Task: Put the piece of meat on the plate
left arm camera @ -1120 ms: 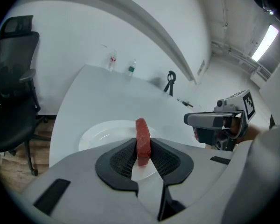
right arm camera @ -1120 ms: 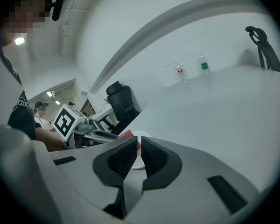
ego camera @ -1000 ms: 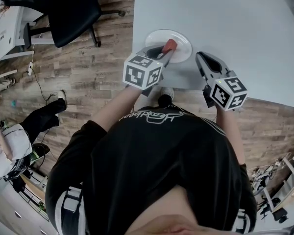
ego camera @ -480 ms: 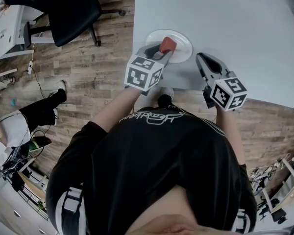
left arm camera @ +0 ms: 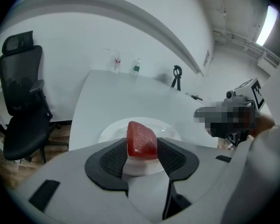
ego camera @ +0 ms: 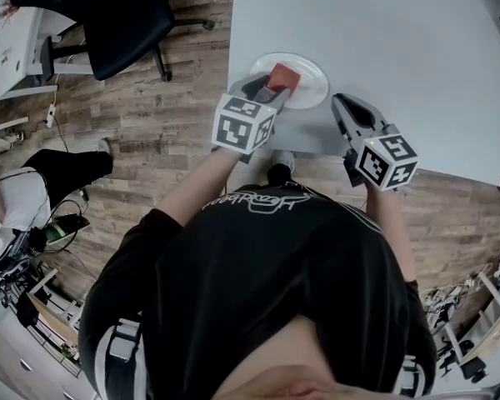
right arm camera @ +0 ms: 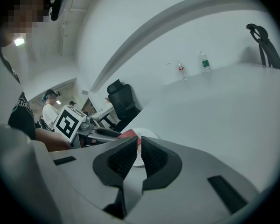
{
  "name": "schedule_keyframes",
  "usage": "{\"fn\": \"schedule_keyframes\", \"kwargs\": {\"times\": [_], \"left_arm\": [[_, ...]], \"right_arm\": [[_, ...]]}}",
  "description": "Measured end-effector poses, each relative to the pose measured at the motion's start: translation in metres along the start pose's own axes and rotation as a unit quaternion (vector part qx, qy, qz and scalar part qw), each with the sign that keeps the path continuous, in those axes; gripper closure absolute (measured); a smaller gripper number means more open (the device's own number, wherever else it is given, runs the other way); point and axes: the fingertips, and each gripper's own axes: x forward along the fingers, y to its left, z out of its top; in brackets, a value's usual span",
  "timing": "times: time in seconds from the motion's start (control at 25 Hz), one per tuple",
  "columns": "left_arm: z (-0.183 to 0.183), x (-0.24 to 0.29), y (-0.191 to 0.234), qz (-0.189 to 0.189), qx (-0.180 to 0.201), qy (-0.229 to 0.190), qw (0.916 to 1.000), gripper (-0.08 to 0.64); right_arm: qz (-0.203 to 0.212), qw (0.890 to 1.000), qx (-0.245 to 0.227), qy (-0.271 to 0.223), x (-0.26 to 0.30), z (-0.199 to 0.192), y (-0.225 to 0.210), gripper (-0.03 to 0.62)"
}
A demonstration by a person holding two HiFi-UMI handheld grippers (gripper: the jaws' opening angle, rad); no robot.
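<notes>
Red, wedge-shaped piece of meat [left arm camera: 141, 141] resting on round white plate [ego camera: 313, 82], grey table [ego camera: 383, 32].
Left gripper [ego camera: 271, 90]: jaws just opening, apart either side of the meat. Right gripper [right arm camera: 139, 146]: jaws together, empty, beside plate.

The piece of meat [left arm camera: 141, 139] looks like glossy red plastic. The plate [left arm camera: 111, 128] is smooth, shiny white. The table [ego camera: 400, 40] is matt pale grey, the floor [ego camera: 167, 132] grained wood planking. The right tool [right arm camera: 139, 139] has a matt grey plastic shell and black ribbed pads [right arm camera: 121, 157].
</notes>
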Motion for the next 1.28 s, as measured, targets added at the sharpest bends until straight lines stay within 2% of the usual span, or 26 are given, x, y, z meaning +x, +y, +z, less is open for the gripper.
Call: {"fn": "schedule_keyframes", "kwargs": {"times": [0.24, 0.64, 0.76, 0.88, 0.96, 1.28], "left_arm": [[0.001, -0.003, 0.004, 0.006, 0.001, -0.005, 1.0000, 0.361], [0.015, -0.014, -0.004, -0.011, -0.008, -0.028, 0.9995, 0.362], [0.025, -0.023, -0.011, -0.024, -0.008, -0.044, 0.9987, 0.403], [0.036, -0.033, -0.017, -0.041, -0.009, -0.062, 0.9972, 0.498], [0.040, -0.041, -0.023, -0.055, -0.008, -0.072, 0.9959, 0.530], [0.038, -0.102, -0.045, -0.087, 0.019, -0.101, 0.9909, 0.551]], "right_arm": [[0.002, 1.000, -0.001, 0.002, 0.002, 0.000, 0.001, 0.566], [0.012, 1.000, -0.013, 0.000, 0.007, 0.005, 0.008, 0.566], [0.015, 1.000, -0.015, -0.003, 0.008, 0.009, 0.011, 0.566], [0.018, 1.000, -0.013, -0.009, 0.011, 0.014, 0.015, 0.566], [0.018, 1.000, -0.016, -0.011, 0.011, 0.015, 0.021, 0.566], [0.014, 0.998, -0.043, -0.032, 0.000, 0.020, 0.078, 0.566]]}}
